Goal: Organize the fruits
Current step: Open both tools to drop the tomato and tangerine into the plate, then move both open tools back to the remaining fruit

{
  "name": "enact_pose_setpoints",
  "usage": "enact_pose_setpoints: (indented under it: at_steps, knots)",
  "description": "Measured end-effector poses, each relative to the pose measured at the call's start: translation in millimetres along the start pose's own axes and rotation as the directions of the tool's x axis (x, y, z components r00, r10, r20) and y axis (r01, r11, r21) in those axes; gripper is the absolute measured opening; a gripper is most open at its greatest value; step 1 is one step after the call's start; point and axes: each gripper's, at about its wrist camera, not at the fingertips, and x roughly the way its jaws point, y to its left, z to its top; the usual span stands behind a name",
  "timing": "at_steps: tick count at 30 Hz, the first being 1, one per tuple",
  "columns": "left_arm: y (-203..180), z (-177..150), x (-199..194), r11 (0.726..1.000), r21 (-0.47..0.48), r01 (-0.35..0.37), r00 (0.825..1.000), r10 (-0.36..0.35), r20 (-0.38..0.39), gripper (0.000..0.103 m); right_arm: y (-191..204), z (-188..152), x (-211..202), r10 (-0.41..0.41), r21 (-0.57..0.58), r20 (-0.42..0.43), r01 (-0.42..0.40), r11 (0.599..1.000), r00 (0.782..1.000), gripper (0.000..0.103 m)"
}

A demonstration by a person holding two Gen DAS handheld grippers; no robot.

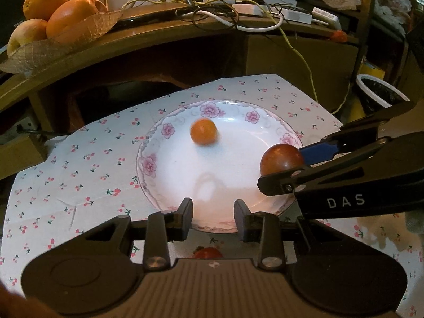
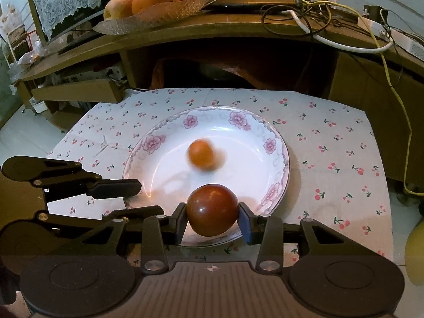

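Note:
A white plate with a pink flower rim (image 1: 169,129) (image 2: 270,143) lies on a cherry-print cloth. A small orange fruit (image 1: 203,131) (image 2: 202,154) is inside the plate, blurred. My right gripper (image 2: 212,212) (image 1: 285,168) is shut on a dark red tomato (image 2: 212,209) (image 1: 281,159) over the plate's near right rim. My left gripper (image 1: 213,212) (image 2: 137,196) is open and empty at the plate's near left edge. Another red fruit (image 1: 208,253) lies on the cloth under the left gripper, mostly hidden.
A glass dish with oranges and apples (image 1: 53,21) (image 2: 151,0) stands on a wooden shelf behind, beside tangled cables (image 1: 212,8) (image 2: 318,13). A white-rimmed bin (image 1: 379,92) stands at the right. The cloth (image 1: 79,172) (image 2: 331,145) extends around the plate.

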Motion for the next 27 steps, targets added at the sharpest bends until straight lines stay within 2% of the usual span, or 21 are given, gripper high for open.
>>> enact_pose_setpoints:
  at_steps: [6,15,27]
  knots:
    - [3.8,2.1,-7.7,1.0,-0.018,0.001,1.0,0.0,0.012,0.042,-1.8,0.8,-8.4,-0.005,0.006,0.037,0.005,1.0,0.999,0.049]
    - [6.2,1.3,-16.2,1.0,-0.009,-0.01,1.0,0.01,0.014,0.043,-4.2,1.6,-16.0,-0.008,0.03,0.063,0.006,1.0,0.998,0.049]
    - [17.2,-22.0,-42.3,1.0,-0.02,-0.017,1.0,0.017,-0.001,0.044,15.0,-12.3,-30.3,0.057,-0.015,0.045,-0.056,0.998,0.997,0.049]
